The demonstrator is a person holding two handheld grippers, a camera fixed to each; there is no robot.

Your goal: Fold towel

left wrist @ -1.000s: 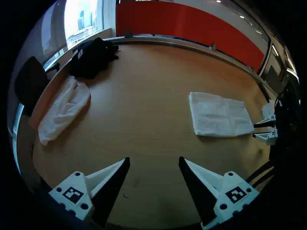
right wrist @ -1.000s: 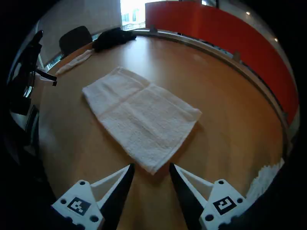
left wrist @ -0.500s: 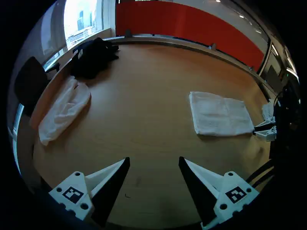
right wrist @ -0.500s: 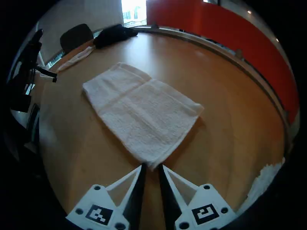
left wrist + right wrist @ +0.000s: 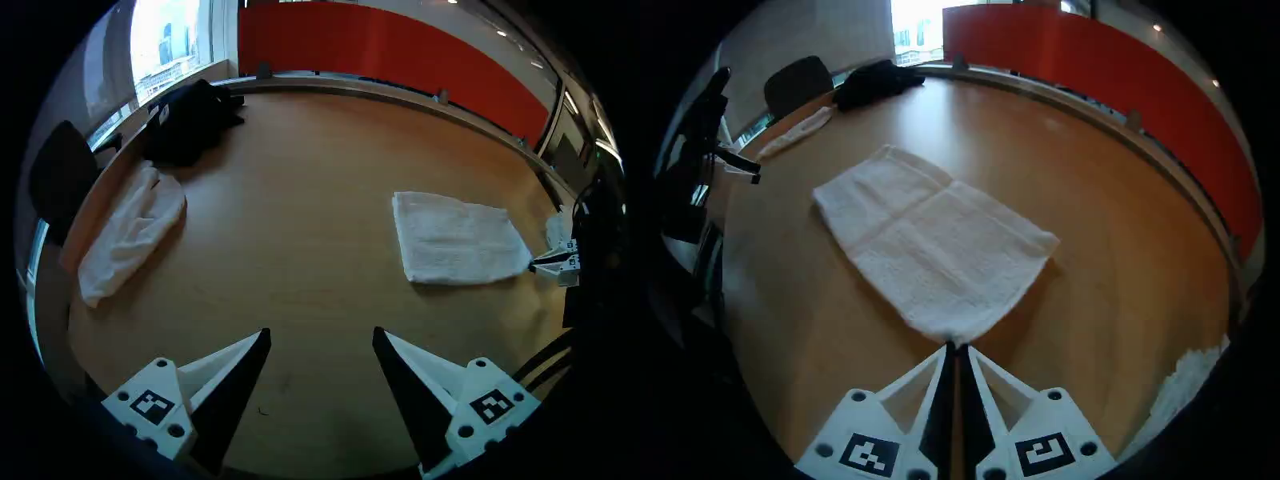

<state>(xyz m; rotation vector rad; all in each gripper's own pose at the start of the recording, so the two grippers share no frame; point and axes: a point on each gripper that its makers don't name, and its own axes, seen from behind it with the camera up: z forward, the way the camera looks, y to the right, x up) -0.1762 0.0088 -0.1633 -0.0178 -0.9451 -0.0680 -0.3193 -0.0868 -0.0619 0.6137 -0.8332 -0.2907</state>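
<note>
A white folded towel point(image 5: 928, 240) lies flat on the round wooden table point(image 5: 1120, 240). My right gripper point(image 5: 954, 352) is shut on the towel's near corner, its fingertips pinching the cloth. In the left gripper view the same towel point(image 5: 456, 238) lies at the right, with the right gripper point(image 5: 552, 262) at its far right corner. My left gripper point(image 5: 320, 344) is open above bare table, well to the left of the towel, nothing between its fingers.
A second white towel point(image 5: 128, 232) lies crumpled near the table's left edge, with a black garment point(image 5: 188, 116) beyond it and a dark chair point(image 5: 56, 172) beside. A red wall panel point(image 5: 384, 48) runs behind the table. More white cloth point(image 5: 1184, 376) shows at the right gripper view's lower right.
My right gripper has closed from open onto the towel's near corner. The left gripper has stayed still and open.
</note>
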